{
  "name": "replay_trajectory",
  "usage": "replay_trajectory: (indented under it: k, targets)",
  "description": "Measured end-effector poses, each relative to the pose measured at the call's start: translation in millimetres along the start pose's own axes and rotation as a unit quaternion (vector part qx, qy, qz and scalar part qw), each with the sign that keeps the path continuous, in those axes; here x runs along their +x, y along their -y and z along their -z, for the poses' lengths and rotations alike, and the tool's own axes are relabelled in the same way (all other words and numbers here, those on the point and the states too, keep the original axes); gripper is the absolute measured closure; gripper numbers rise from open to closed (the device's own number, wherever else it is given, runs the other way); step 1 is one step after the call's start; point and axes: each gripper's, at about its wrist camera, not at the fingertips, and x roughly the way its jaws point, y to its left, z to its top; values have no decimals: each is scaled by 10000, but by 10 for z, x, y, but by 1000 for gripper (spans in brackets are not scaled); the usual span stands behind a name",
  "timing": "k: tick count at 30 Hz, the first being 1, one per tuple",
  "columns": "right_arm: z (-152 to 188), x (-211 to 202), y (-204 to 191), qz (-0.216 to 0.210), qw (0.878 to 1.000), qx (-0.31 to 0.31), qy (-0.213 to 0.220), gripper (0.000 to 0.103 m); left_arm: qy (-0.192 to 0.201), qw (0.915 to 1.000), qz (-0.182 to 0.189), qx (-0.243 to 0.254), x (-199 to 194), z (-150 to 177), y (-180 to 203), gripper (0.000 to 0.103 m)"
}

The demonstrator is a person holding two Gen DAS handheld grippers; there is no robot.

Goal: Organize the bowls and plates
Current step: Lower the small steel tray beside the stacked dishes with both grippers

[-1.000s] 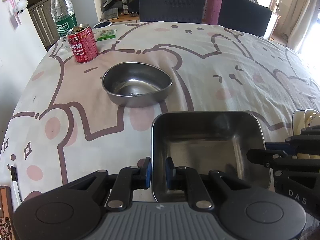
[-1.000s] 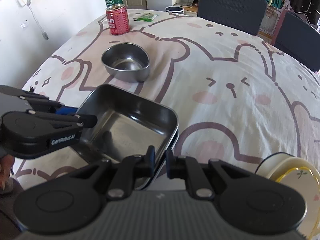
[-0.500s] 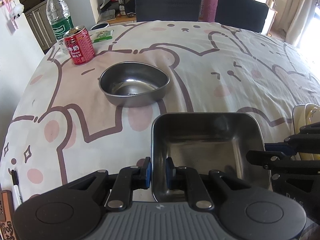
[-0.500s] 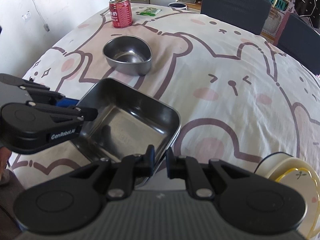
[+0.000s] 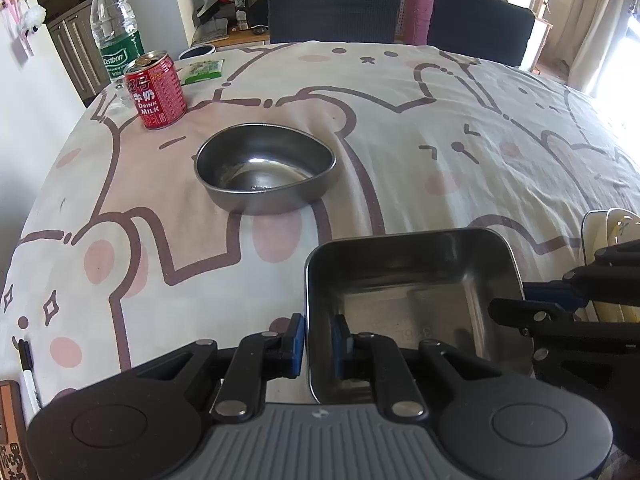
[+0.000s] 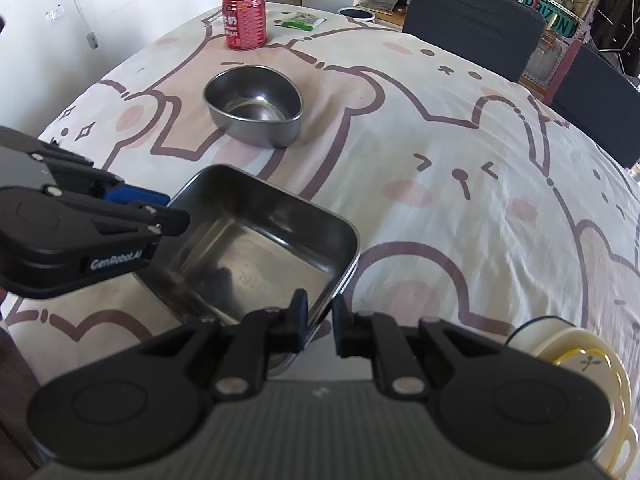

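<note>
A square steel tray [image 5: 416, 296] is held above the table by both grippers. My left gripper [image 5: 318, 344] is shut on its left rim. My right gripper [image 6: 320, 320] is shut on its right rim, and the tray shows there too [image 6: 256, 248]. A rounded steel bowl [image 5: 264, 168] sits on the tablecloth ahead of the tray, also in the right wrist view [image 6: 254, 106]. Cream plates and a bowl [image 6: 576, 364] lie at the near right, partly hidden; their edges show in the left wrist view [image 5: 608, 224].
A red milk can [image 5: 156, 90] and a water bottle [image 5: 114, 28] stand at the far left, with a green packet [image 5: 204, 70] behind. Dark chairs [image 5: 336, 4] line the far edge. A marker [image 5: 28, 376] lies near the left edge.
Both grippers have carried the square tray forward, toward the rounded bowl, which now looks closer. Their grips are unchanged.
</note>
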Motion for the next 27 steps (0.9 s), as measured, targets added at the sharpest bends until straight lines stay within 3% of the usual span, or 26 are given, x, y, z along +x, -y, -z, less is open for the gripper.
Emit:
replay_trajectory:
  k: [11,18,27]
  targets:
    - [2,27,87,-6,9996,248,-118,87,-106,9999,-47,10,39,8,-23,88]
    - [15,79,266,-219,9952,910,-270,75,-108,9999,-56,12,40,1,-18,88]
    - [26,70,338,-373,9925,1133,-271,74,-98,9999,63,60,9,2,22,88]
